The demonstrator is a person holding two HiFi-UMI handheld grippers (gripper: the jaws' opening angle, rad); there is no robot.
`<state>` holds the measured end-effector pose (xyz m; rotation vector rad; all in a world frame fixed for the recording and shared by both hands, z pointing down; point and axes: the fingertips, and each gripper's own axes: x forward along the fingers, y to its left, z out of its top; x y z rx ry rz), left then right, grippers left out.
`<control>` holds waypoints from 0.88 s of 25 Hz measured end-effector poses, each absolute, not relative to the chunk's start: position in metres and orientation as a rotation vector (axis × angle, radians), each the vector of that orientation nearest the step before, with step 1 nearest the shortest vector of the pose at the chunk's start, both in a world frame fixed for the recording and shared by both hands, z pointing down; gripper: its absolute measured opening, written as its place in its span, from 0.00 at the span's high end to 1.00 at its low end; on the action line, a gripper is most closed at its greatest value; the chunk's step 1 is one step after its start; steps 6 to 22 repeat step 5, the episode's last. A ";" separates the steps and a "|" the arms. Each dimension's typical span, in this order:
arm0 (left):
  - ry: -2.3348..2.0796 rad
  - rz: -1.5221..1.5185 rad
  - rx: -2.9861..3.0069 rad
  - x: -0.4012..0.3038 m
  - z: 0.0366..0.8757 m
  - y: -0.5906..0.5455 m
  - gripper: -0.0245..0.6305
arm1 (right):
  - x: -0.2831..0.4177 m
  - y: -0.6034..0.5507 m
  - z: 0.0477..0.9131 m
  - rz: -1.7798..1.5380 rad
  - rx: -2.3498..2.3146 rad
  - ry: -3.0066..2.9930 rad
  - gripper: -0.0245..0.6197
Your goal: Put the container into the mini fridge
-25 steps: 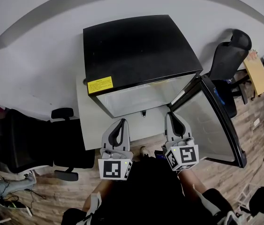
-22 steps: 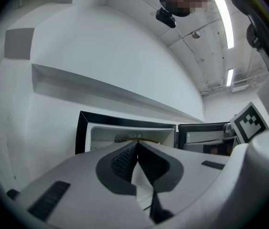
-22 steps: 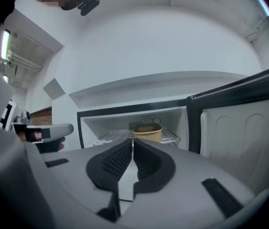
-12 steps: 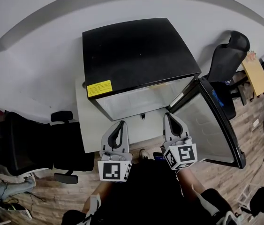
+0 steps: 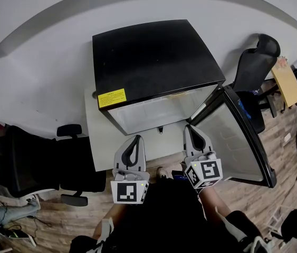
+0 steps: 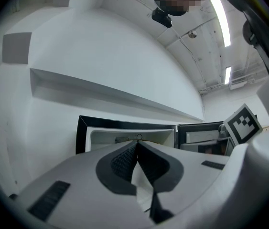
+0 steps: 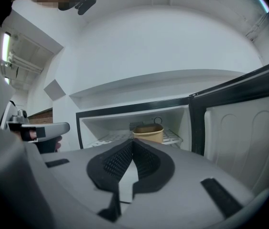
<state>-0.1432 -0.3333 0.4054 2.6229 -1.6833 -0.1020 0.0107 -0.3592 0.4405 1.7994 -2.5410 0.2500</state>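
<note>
Right gripper (image 7: 133,143) is clenched and empty: its dark pads meet at the tips with nothing between them. Left gripper (image 6: 137,143) is the same, pads pressed together and bare. In the head view I hold the two side by side, low in front of the open fridge (image 5: 153,57), both pointing into it.

The container (image 7: 148,133) is a low tan tub standing upright on the wire shelf (image 7: 175,137) inside the fridge, toward the back. From the right gripper it lies straight ahead and a touch right of the jaw line, well beyond the tips and clear of them. It looks round, so I see no long axis to line up on. The head view hides it under the fridge top, and I cannot pick it out in the left gripper view, so I read the right gripper as the one facing it more squarely.

I judge the placing done. What remains, if anything, is the door (image 5: 238,141). It stands swung wide on the fridge's right, its panel running from the front corner out toward me, just beside the right gripper on that gripper's outer side. That makes the right gripper the nearer one. It faces the door's inner lining, though, so I would need to get round the free edge to push.
</note>
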 end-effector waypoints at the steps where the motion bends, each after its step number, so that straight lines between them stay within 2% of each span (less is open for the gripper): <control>1: -1.683 -0.104 2.625 -0.143 0.405 -0.333 0.95 | 0.011 -0.359 0.441 0.254 1.798 -2.543 0.94; 22: -1.708 -0.119 2.646 -0.146 0.403 -0.334 0.95 | 0.011 -0.358 0.439 0.262 1.794 -2.552 0.94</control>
